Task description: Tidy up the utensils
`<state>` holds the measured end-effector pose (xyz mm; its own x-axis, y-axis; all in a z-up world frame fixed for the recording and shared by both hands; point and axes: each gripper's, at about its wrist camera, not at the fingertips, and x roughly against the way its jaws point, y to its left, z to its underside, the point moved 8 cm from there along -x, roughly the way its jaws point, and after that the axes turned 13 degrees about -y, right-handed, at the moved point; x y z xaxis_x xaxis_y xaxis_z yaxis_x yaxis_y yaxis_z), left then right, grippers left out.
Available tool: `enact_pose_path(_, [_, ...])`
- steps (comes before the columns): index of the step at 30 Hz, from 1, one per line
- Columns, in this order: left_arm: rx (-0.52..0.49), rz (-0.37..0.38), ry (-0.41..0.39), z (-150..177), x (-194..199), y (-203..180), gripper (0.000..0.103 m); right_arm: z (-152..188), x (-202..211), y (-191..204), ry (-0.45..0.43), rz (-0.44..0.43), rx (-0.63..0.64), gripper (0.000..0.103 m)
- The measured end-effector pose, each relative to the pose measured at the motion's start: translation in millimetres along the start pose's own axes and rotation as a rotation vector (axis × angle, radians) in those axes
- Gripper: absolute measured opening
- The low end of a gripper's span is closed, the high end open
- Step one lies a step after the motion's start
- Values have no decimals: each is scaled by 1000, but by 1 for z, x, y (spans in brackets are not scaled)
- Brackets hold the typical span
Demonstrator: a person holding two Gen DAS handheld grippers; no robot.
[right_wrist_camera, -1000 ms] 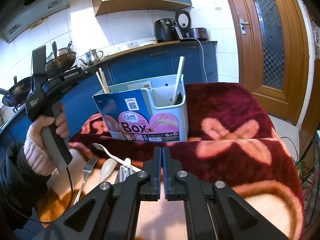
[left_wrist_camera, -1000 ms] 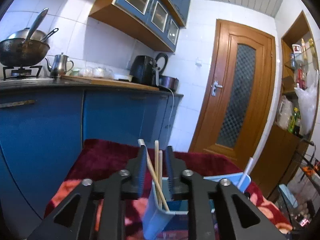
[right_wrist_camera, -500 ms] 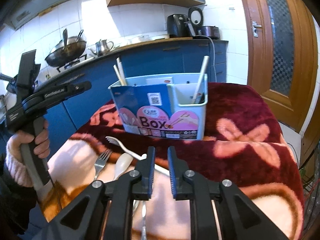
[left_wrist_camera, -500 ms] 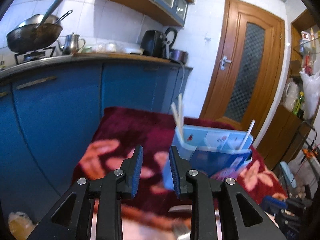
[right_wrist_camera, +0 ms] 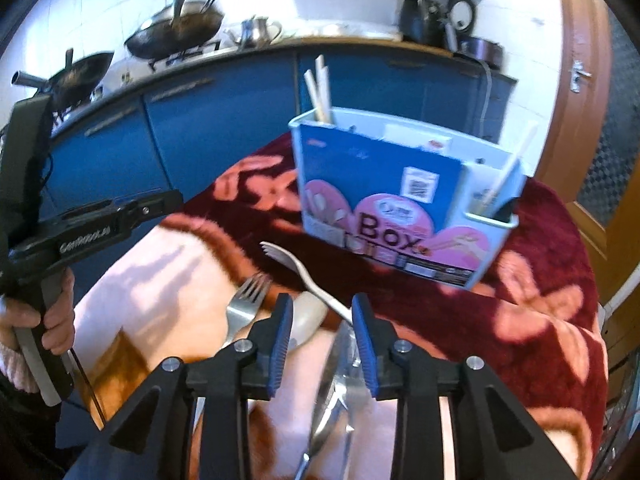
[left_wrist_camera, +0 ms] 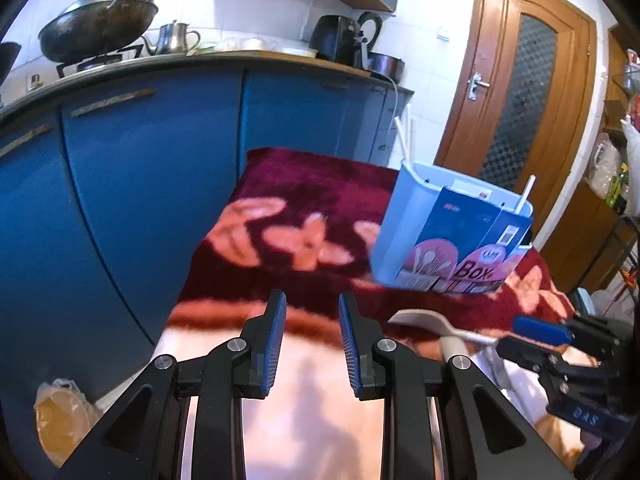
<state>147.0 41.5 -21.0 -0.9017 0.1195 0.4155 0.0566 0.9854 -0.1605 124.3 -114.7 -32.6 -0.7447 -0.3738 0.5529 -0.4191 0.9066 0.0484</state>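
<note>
With jaws just opened and empty, the right gripper (right_wrist_camera: 320, 322) is aimed at overlapped cutlery before the utensil box (right_wrist_camera: 404, 196); two pieces may be pinched together.

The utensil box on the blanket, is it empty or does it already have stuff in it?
Not empty. The utensil box already holds chopsticks at one end and a white utensil handle in its small side compartment.

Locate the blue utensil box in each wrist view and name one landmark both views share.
Left wrist: utensil box stands right of centre on the red blanket, beyond the left gripper.
Right wrist: utensil box stands at centre, above the right gripper.
Shared landmark: the wok on the stove.
</note>
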Motion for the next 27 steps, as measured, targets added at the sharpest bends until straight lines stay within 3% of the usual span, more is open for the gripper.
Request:
enact_pose_path(11, [39,-47,38,18,-2,29,28,-1,-50,21,143,-14,95,37])
enact_pose_path(23, [61,-48,58,25,-8,33,28,-4,-83,24,214,8,180,37])
enact_pose_path(25, [60,-46,58,24,-8,32,28,-3,-85,25,215,6,192,29])
enact_pose_path(26, [60,-45,59,25,-7,32,28,-3,-86,25,212,4,198,16])
enact_pose_path(27, [60,-44,60,25,-7,31,28,-3,-86,25,205,10,206,12])
